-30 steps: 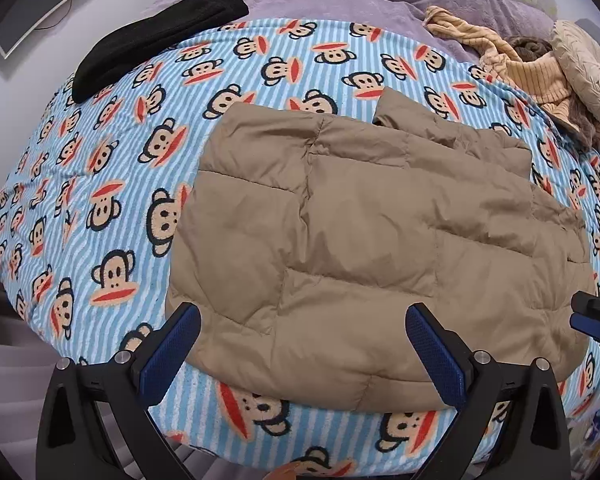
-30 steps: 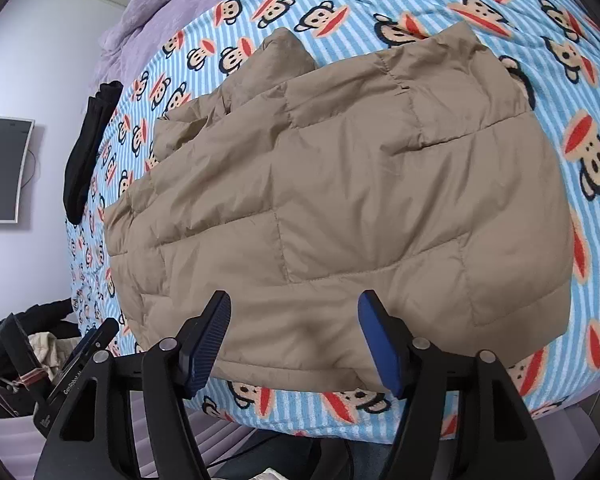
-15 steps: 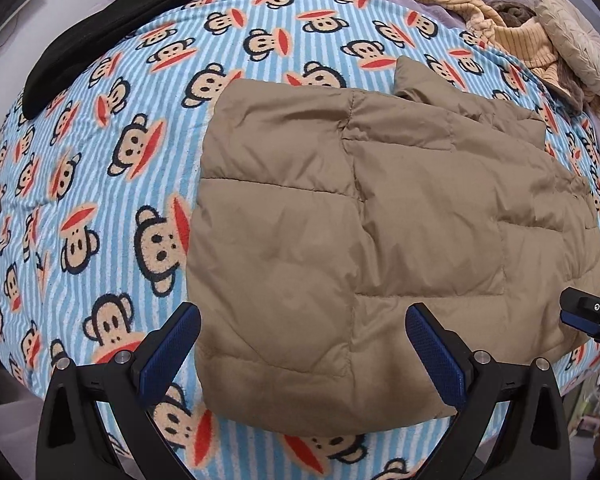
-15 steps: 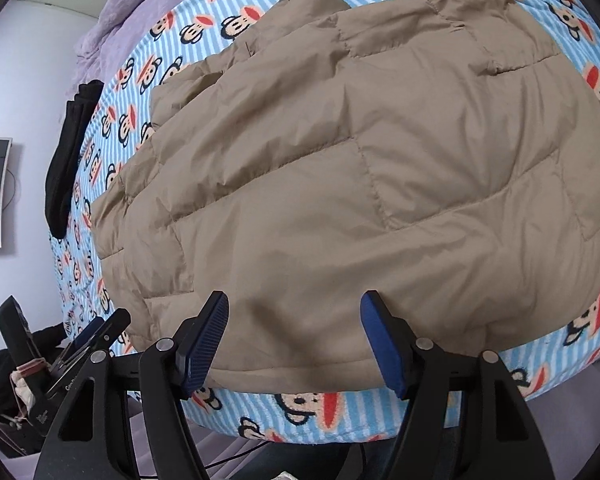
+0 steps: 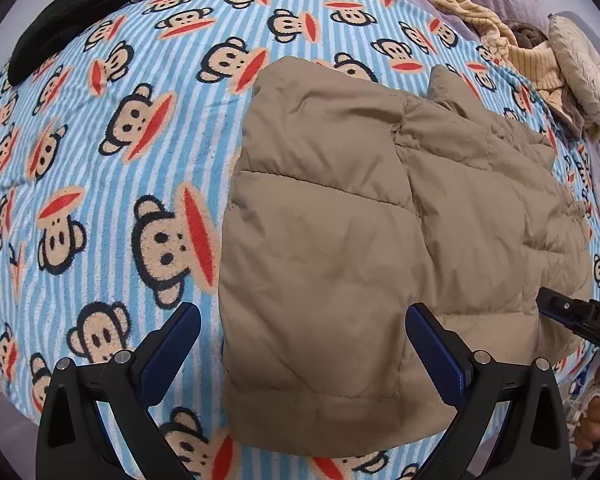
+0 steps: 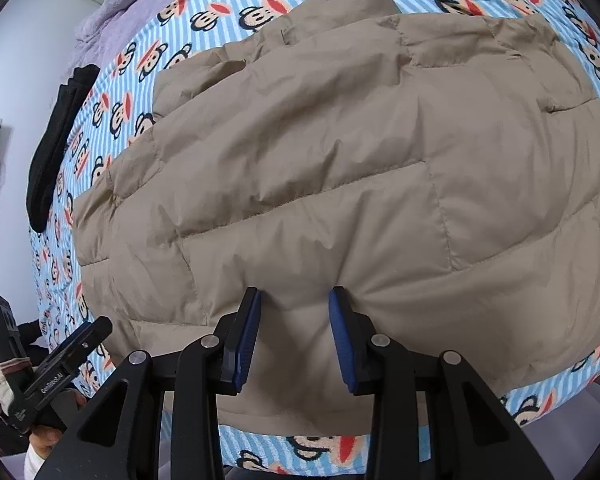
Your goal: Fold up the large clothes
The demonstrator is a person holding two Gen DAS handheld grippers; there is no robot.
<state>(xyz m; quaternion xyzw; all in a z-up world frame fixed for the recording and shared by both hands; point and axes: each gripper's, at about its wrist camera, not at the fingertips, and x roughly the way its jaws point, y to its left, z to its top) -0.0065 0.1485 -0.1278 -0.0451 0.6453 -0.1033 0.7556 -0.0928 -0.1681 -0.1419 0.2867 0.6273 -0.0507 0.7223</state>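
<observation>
Monkey-print blanket [image 5: 100, 184] bears tan jacket [image 5: 340, 240]; right tool [image 6: 294, 320] pinches its hem, left tool [image 5: 300, 344] wide.

jacket [image 5: 340, 248]: tan quilted cloth, smooth, faint sheen, stitched seams | blanket [image 5: 100, 160]: fuzzy fleece, matt, striped monkey print | left tool [image 5: 300, 356]: matt black plastic, ribbed blue pads, bare metal rivets | right tool [image 6: 294, 332]: same finish | black garment [image 6: 56, 140]: matt knit | pillow [image 5: 584, 68]: pale crinkled cloth
</observation>
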